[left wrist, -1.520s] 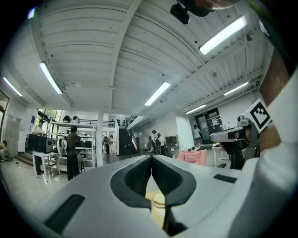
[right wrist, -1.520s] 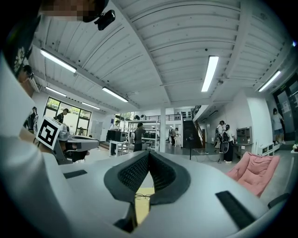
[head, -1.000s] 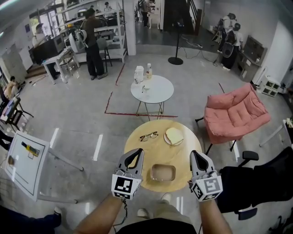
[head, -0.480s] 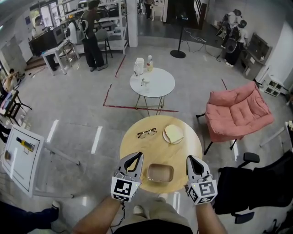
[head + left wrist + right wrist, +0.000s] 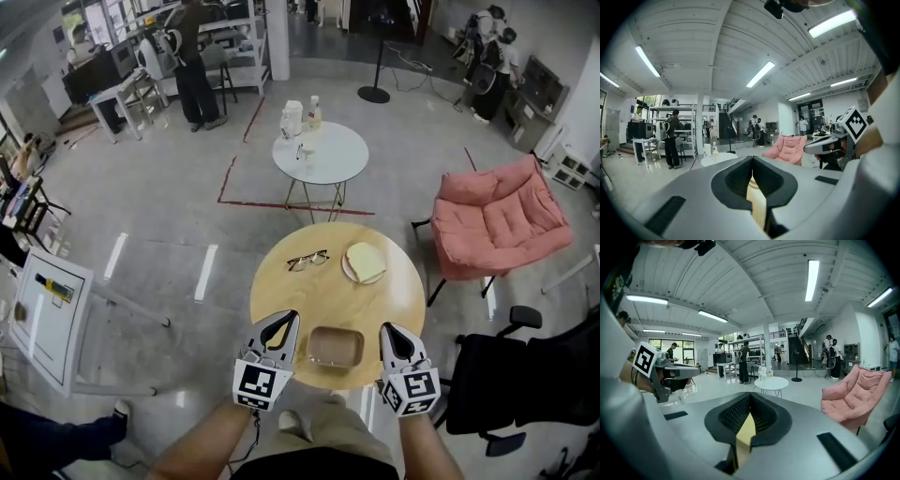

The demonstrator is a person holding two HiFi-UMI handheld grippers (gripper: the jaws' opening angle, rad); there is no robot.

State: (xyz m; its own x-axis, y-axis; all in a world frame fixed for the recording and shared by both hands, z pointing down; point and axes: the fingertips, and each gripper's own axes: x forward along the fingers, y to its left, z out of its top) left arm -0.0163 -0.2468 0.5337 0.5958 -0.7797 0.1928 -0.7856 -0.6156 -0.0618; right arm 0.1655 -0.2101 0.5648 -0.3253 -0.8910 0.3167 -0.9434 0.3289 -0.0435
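Dark-lined jaws on the left gripper point(image 5: 752, 160) stand pressed tip to tip with nothing between them. Only a sliver of pale round wooden table point(image 5: 757, 201) shows through the gap below the tips. The right gripper point(image 5: 750, 398) is the same, jaws together and empty, with the same yellow wood under them. From the head view, both grippers hover at the bottom centre of the frame, just above the near rim of that table and touching nothing. A shallow brown rectangular tray point(image 5: 336, 347) lies on the wood between them, apart from both and a little closer to the right one. Further up the tabletop, a pair of spectacles point(image 5: 307, 260) sits left of centre. A plate point(image 5: 349, 274) carrying a slice of bread point(image 5: 365, 262) sits to its right. Compared with a moment ago, both grippers have tipped downward. Their own views were filled mostly with ceiling and strip lights, and now take in the white table point(image 5: 771, 383) and the pink armchair point(image 5: 855, 397) across the floor. Seen from above, the right gripper has also drawn in toward the tray. The pair now brackets the tray more closely, though the jaws remain closed and clear of it. In the upper left of the head view, a person point(image 5: 192, 56) stands by some shelving. A black office chair point(image 5: 497, 375) sits at the lower right.
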